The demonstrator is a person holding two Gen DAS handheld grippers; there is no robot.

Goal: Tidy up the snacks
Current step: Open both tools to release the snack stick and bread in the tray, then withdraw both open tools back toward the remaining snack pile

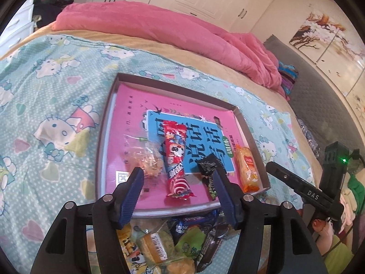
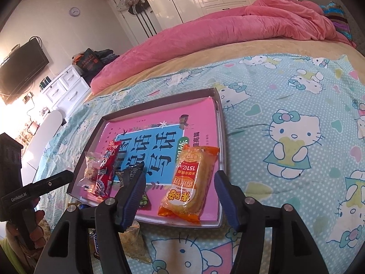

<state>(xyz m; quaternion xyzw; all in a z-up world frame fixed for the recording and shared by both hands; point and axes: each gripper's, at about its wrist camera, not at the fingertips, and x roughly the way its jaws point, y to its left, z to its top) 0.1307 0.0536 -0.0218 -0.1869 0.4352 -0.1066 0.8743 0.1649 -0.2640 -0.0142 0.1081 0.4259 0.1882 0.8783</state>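
At the bottom of the left view lies a heap of loose snacks [image 1: 164,244]. Above it the left tool [image 1: 179,180] stands open over the red packet [image 1: 176,159], gripping nothing. The right tool [image 2: 180,182] gapes, empty, around the orange packet [image 2: 191,182] in the shallow box [image 2: 222,137] on the bed [image 2: 296,96].

My left hand-held gripper [image 1: 179,196] has black arms with silver screws and blue ribbed pads [image 1: 131,196]; the right hand-held gripper [image 2: 180,197] looks the same. One black handle reads "DAS" (a green light glows above it), the other "GenRobot.AI". I wear lime-green sleeves [image 1: 337,251].
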